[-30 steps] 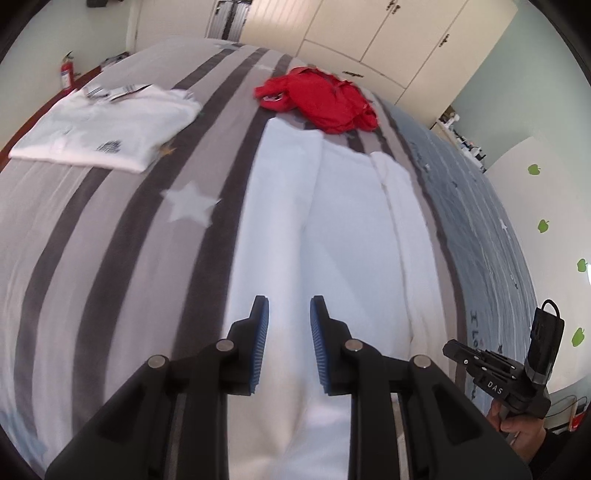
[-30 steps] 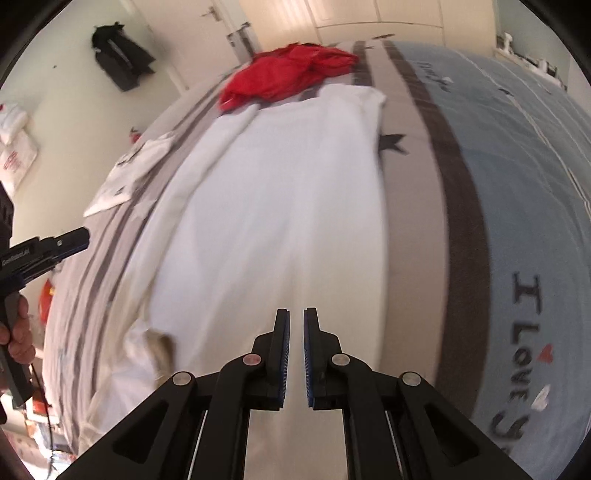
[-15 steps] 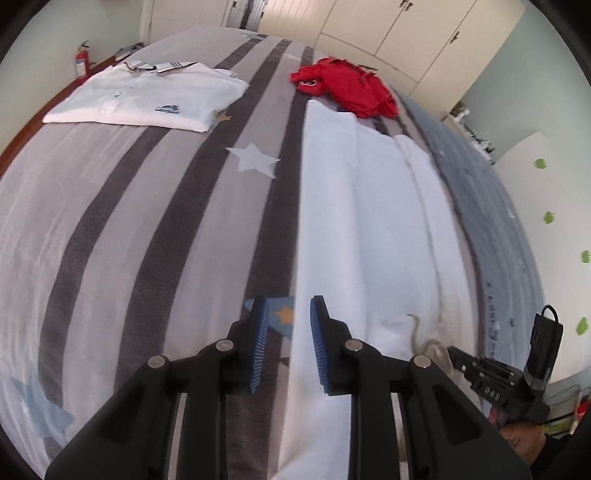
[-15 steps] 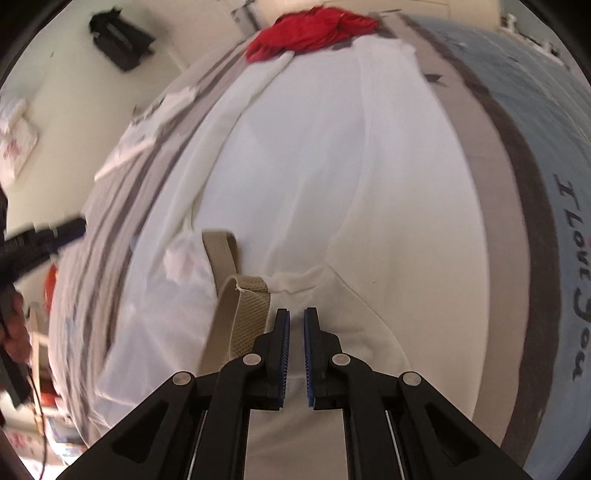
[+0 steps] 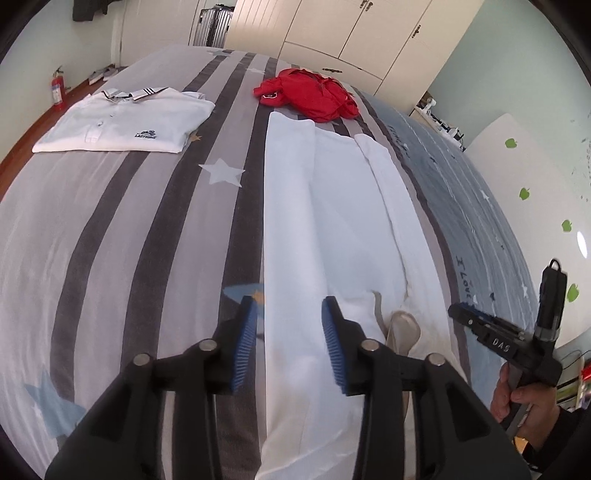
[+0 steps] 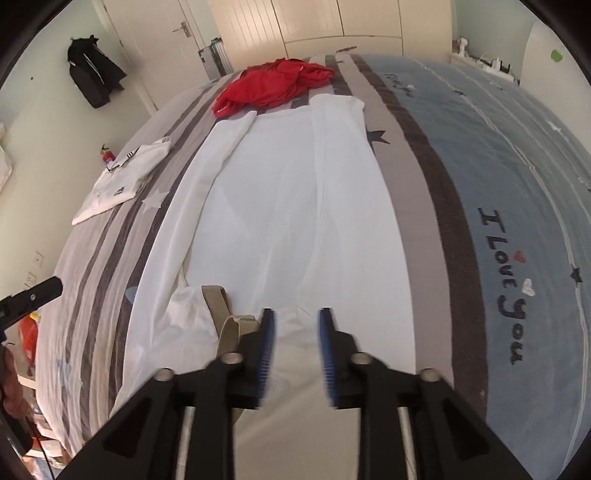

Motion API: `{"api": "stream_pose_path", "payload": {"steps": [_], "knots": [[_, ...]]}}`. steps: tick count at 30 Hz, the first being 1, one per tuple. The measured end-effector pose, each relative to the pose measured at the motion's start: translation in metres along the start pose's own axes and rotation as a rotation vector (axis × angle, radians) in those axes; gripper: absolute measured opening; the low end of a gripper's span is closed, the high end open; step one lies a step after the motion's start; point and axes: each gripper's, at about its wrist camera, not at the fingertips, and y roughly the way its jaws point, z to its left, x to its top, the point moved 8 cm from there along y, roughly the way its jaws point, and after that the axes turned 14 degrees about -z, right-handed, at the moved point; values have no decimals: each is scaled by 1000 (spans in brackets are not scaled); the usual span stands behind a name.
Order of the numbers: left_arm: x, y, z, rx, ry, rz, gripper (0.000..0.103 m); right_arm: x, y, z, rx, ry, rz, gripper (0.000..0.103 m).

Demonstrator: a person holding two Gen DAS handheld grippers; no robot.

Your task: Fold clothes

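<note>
A long white garment (image 5: 325, 206) lies flat along the striped bed (image 5: 110, 240), both long sides folded inward, a beige band (image 5: 400, 325) at its near end. My left gripper (image 5: 289, 306) hovers over the garment's near left edge; its jaws are opening and its pads press on nothing. In the right wrist view the white garment (image 6: 280, 206) fills the middle and the beige band (image 6: 218, 299) lies just left of my right gripper (image 6: 296, 317). Its jaws are also opening, with cloth below them and nothing gripped. The right gripper (image 5: 461, 314) shows in a hand at the left view's right edge.
A crumpled red garment (image 5: 310, 94) lies at the far end of the bed, and a folded white polo shirt (image 5: 122, 123) at the far left. A fire extinguisher (image 5: 56, 90) stands by the left wall, wardrobe doors (image 5: 332, 29) beyond. A black jacket (image 6: 94, 75) hangs on the wall.
Both grippers have drawn back toward the garment's near end and risen a little, bringing the beige band into view. Both pairs of jaws have widened in the last half second.
</note>
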Motion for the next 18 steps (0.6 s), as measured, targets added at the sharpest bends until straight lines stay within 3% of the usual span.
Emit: {"api": "stream_pose_path", "payload": {"steps": [8, 14, 16, 18], "knots": [[-31, -14, -14, 62, 33, -4, 54, -12, -10, -12, -60, -11, 11, 31], [-39, -23, -25, 93, 37, 2, 57, -9, -21, -22, -74, -15, 2, 33], [-38, -24, -28, 114, 55, -1, 57, -7, -26, -27, -84, -12, -12, 55], [-37, -25, -33, 130, 77, -9, 57, -5, -31, -32, -86, -3, -33, 58]]}}
